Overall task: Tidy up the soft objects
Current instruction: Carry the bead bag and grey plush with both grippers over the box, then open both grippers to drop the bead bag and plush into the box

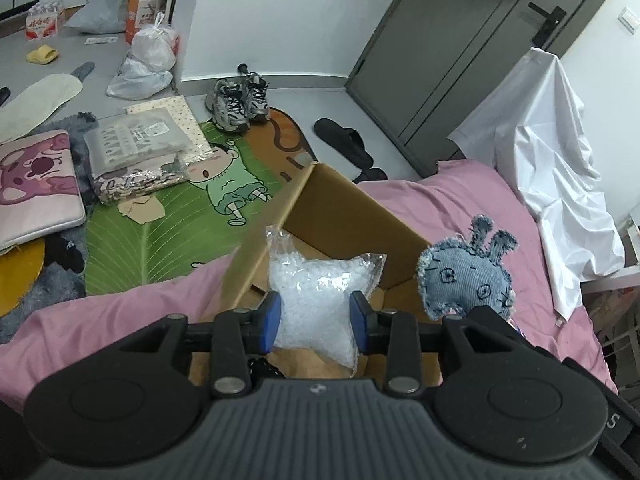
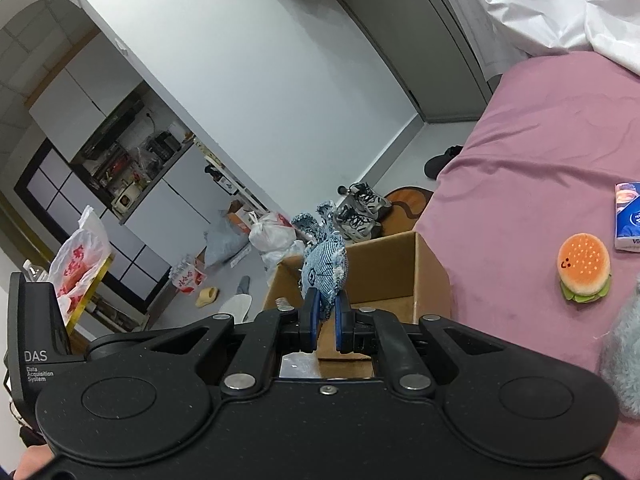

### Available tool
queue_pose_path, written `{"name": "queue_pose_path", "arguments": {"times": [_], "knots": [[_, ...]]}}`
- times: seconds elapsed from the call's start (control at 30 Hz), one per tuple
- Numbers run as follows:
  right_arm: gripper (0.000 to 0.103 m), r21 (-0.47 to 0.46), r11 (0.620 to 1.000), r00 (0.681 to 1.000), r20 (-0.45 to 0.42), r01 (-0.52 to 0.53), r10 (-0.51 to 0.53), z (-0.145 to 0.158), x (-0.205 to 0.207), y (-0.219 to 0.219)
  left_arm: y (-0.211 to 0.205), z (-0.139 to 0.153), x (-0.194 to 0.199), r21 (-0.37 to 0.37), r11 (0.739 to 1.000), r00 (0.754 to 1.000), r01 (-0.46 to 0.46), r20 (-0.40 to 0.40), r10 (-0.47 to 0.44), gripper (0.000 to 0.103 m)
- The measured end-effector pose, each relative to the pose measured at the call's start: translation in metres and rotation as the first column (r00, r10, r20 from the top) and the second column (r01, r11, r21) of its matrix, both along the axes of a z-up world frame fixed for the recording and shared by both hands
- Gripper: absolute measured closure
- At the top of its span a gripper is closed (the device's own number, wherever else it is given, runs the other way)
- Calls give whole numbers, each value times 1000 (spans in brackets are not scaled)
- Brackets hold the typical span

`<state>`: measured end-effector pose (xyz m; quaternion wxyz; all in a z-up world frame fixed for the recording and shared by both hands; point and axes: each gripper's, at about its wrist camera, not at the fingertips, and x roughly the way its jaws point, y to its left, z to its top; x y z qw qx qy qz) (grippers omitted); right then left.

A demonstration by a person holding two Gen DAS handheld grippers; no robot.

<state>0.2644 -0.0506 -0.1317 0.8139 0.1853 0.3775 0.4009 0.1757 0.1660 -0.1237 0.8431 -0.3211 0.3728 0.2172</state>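
My left hand-held gripper [image 1: 315,320] pinches the crinkly star-shaped bead bag [image 1: 320,292] mid-body; my right hand-held gripper [image 2: 325,322] clamps the soft, light denim bunny [image 2: 324,268] at its base.

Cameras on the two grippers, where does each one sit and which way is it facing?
Left wrist: sits on the left gripper, looking along its fingers down at the cardboard box on the pink bed; its blue pads squeeze a clear bag of beads.
Right wrist: sits on the right gripper, tilted, facing the box and the kitchen beyond; its fingers pinch the denim bunny.
Shared: box, bed, bunny, sneakers.
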Motion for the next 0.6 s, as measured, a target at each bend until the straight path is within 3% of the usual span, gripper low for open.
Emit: {"name": "queue_pose_path", "arguments": {"times": [0.17,0.5,0.6], "knots": [[95,-14,1000,1000,-14,-6,6,-2,-3,6,7,6,0,-6,1000,1000,-4,17,4,57],[95,-26,999,999,-36,-31,30,1,-7,7,7,17,-8,21,999,1000,-25,2,25,47],[94,-28,999,999,-37,-39,38,4,-10,5,3,22,-12,37,999,1000,-20,-2,20,40]]}}
